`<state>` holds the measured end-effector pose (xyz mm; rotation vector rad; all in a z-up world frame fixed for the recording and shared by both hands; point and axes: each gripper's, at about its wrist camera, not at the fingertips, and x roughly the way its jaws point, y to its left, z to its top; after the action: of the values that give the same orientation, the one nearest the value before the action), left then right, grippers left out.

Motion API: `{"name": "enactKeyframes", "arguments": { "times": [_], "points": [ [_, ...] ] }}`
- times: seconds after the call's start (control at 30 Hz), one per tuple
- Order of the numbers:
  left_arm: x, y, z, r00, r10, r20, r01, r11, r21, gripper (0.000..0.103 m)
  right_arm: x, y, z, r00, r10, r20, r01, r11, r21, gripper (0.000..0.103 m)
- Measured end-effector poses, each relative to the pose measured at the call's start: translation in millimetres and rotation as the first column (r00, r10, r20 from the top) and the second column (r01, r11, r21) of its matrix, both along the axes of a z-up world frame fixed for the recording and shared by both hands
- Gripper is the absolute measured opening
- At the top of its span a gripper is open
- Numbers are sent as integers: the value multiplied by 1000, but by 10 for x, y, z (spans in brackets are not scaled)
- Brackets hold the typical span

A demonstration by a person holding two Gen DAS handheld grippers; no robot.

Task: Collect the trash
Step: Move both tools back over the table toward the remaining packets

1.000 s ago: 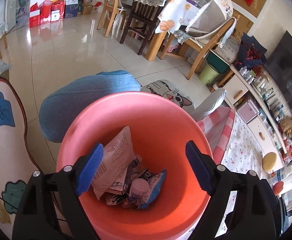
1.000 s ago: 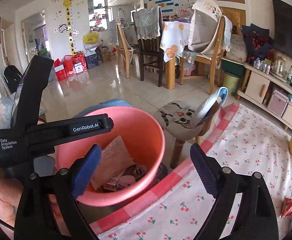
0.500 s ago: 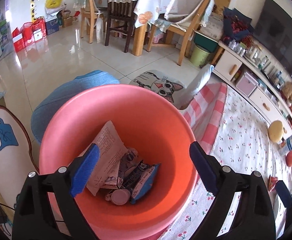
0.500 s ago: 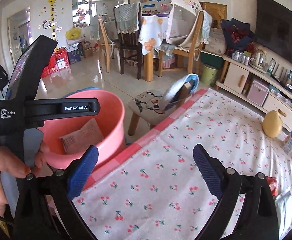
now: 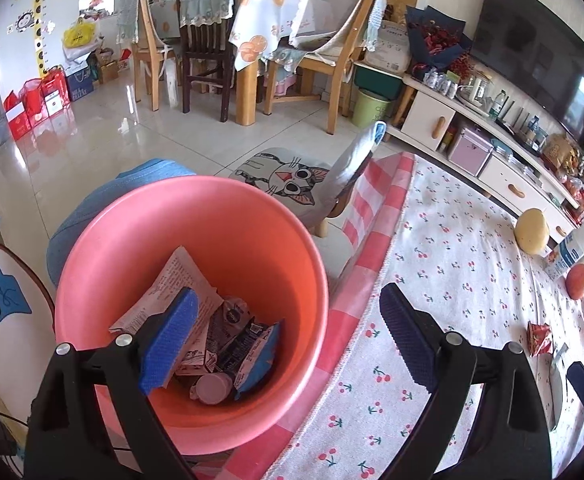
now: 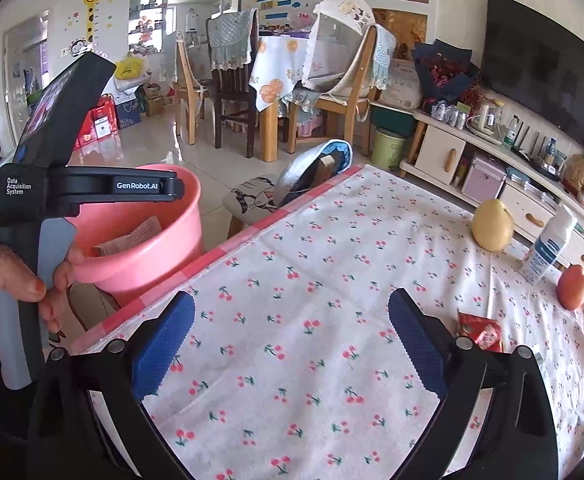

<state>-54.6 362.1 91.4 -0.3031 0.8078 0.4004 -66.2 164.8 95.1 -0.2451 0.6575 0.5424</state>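
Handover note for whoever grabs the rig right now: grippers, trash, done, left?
Left gripper: open, empty, over the near rim of the pink bin, which sits off the table's edge.
Right gripper: open, empty, over the cherry-print cloth, pointing at the far end of the table.
Done: bin already holds a paper leaflet, snack wrappers and a small cup.
Left: red wrapper lies on the cloth ahead of the right fingers; probably next. Beyond it, the yellow fruit, white bottle and orange fruit don't look like trash.
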Motion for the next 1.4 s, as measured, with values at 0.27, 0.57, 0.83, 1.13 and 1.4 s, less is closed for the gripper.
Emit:
{"name": "enactKeyframes", "arguments": {
  "times": [0.27, 0.57, 0.83, 1.13, 1.4],
  "points": [
    [-1, -368, 78, 996, -79, 41, 76, 995, 57, 95, -66, -330, -1, 999, -48, 13, 48, 999, -5, 97],
    [10, -804, 88, 985, -169, 47, 161, 977, 140, 97, -170, -719, -53, 995, -94, 19, 94, 996, -8, 97],
    [-23, -1305, 73, 966, -258, 31, 246, 948, 200, 97, -212, -1076, -89, 990, -141, 22, 141, 990, 6, 97],
    [-79, -1785, 17, 933, -359, 23, 347, 916, 199, 97, -221, -1472, -133, 981, -195, 8, 195, 980, 37, 97],
    [-118, -2038, -3, 916, -400, 20, 388, 900, 200, 97, -161, -1965, -116, 963, -270, -7, 269, 960, 74, 97]
  ]
}}
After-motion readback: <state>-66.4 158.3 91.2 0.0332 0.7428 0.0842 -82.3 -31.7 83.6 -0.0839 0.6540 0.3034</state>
